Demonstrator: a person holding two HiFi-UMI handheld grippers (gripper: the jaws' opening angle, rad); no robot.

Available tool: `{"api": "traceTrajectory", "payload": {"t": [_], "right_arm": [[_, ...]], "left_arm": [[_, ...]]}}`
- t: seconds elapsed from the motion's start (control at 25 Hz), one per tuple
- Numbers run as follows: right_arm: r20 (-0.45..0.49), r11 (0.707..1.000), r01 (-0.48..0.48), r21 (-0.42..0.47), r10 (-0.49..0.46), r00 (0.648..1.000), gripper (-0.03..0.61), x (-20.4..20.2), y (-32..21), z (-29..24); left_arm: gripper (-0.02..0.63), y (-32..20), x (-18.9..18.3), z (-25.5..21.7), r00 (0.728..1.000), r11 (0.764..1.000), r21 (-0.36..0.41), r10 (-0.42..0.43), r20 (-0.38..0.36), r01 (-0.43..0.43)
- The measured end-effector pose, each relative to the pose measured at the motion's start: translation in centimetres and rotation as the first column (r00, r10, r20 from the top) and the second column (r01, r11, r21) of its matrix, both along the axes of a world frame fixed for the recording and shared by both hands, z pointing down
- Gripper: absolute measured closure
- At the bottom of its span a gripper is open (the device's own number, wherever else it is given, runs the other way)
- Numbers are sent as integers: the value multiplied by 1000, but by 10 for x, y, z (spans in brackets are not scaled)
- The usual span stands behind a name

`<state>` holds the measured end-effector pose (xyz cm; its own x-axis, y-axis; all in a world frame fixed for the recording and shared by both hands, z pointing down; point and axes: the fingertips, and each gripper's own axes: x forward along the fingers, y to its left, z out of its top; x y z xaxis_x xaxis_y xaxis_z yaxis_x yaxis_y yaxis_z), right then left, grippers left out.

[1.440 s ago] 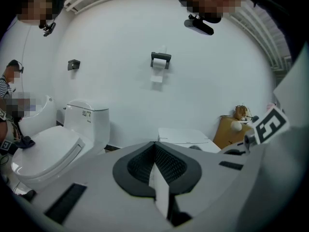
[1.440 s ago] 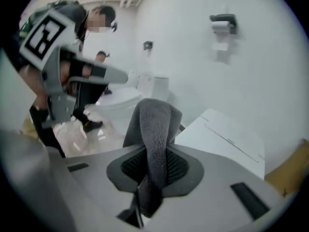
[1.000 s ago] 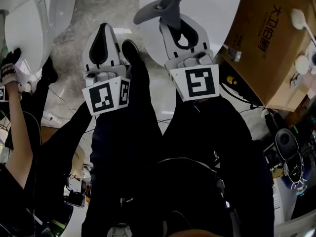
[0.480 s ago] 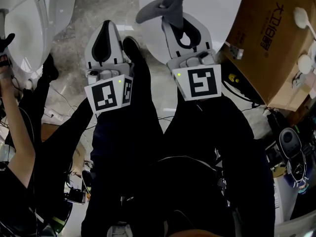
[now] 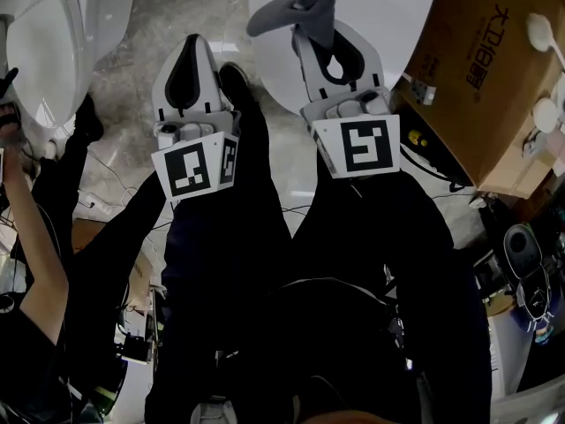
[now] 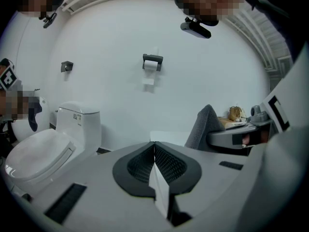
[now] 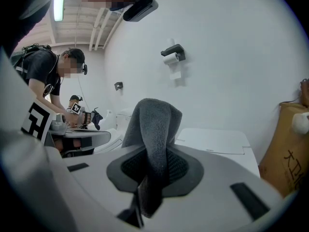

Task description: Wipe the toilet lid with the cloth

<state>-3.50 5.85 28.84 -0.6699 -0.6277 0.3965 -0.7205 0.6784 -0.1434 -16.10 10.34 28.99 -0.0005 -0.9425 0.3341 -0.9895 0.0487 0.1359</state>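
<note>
Right gripper point(image 7: 153, 154) jaws clamped on folded grey fleece cloth point(image 7: 153, 122), held near closed white toilet lid point(image 7: 215, 140). Left gripper point(image 6: 154, 151) jaws pressed together, nothing between them.

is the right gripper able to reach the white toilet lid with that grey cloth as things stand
Probably yes. The right gripper is shut on the grey cloth, and the white toilet lid lies just ahead with nothing between them; the brown cardboard box stands off to the side.
</note>
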Motion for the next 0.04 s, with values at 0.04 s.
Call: {"api": "traceTrajectory", "payload": {"t": [0.04], "right_arm": [[3,1000,-5,-1,5,1000,508,1,0,0]], "left_arm": [[599,0,0,0,1000,1000,0,0,-1,0]]}}
